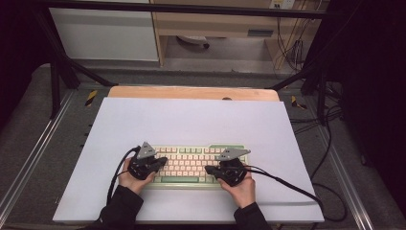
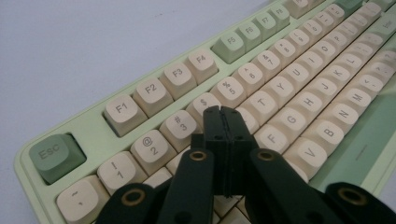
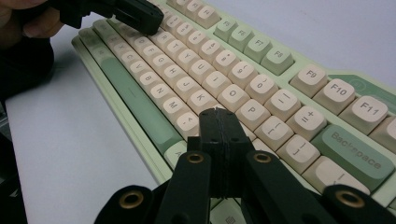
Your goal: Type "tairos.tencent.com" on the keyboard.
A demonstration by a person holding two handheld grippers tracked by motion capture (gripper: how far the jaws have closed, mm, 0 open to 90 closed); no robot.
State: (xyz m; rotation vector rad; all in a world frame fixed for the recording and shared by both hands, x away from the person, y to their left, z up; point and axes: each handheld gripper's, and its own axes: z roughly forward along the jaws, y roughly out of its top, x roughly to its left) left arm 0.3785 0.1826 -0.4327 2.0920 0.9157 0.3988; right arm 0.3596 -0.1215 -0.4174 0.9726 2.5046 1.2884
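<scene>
Jaws pressed together and empty, the left gripper [image 2: 223, 112] and right gripper [image 3: 218, 113] hover over opposite ends of the keyboard [image 1: 191, 165] at the counter's [image 1: 191, 120] near edge; each keystroke is best made by bringing one tip straight down on a single keycap.

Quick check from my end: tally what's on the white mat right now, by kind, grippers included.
Keyboard, pale green with cream keys: 1
Grippers, both shut over the keys: 2, the left gripper and the right gripper
Total: 3
</scene>
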